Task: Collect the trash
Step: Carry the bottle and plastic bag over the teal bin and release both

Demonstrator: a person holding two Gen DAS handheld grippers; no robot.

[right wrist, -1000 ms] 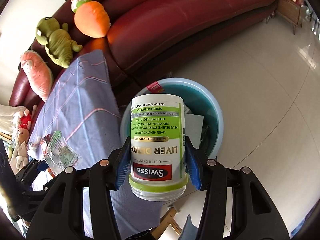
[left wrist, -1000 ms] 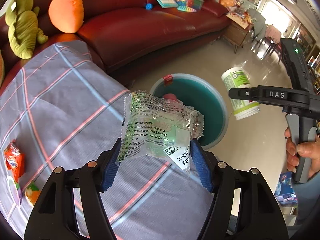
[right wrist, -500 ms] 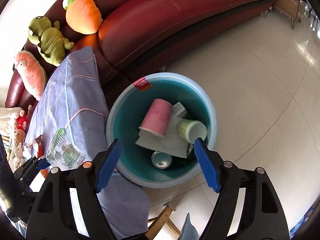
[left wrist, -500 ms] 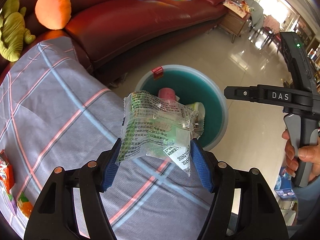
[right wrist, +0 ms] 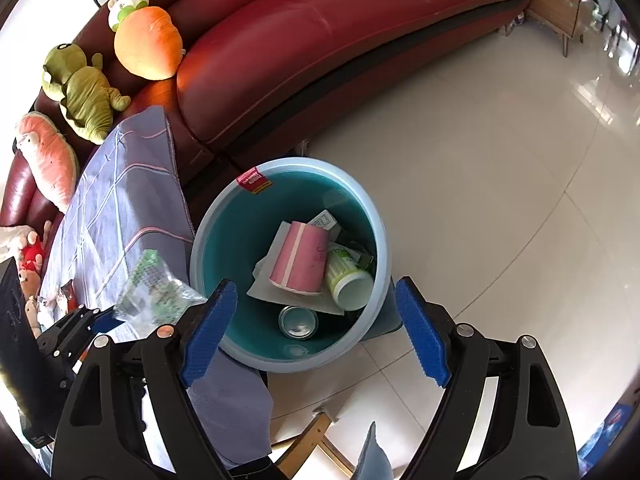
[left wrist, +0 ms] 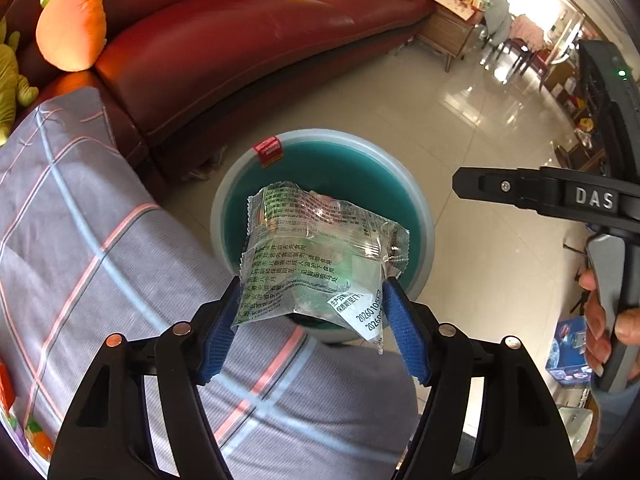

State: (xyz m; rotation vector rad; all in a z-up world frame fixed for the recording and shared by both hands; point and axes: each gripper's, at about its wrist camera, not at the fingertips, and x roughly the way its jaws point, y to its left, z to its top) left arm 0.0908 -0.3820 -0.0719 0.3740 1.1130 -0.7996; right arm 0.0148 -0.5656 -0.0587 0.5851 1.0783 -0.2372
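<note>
A clear plastic wrapper with green print [left wrist: 316, 264] sits between the blue pads of my left gripper [left wrist: 310, 320], over the near rim of the light blue bin [left wrist: 424, 216]. The pads still touch its edges while the jaws are opening. The right wrist view shows the same wrapper [right wrist: 156, 292] just left of the bin [right wrist: 376, 216]. My right gripper [right wrist: 316, 320] hangs over the bin, its jaws opening with nothing between them. In the bin lie a white-and-green supplement bottle [right wrist: 348, 276], a pink cup [right wrist: 300, 256], paper and a can [right wrist: 298, 322].
A grey checked cloth [left wrist: 100, 248] covers the table beside the bin, with snack packets [left wrist: 6, 384] at its left edge. A red sofa [right wrist: 340, 32] with plush toys [right wrist: 146, 42] curves behind. Pale floor tiles [right wrist: 500, 200] lie to the right; a wooden leg [right wrist: 308, 436] stands near the bin.
The right gripper opened and the supplement bottle dropped into the bin. The left gripper carried the wrapper from over the cloth towards the bin's rim.
</note>
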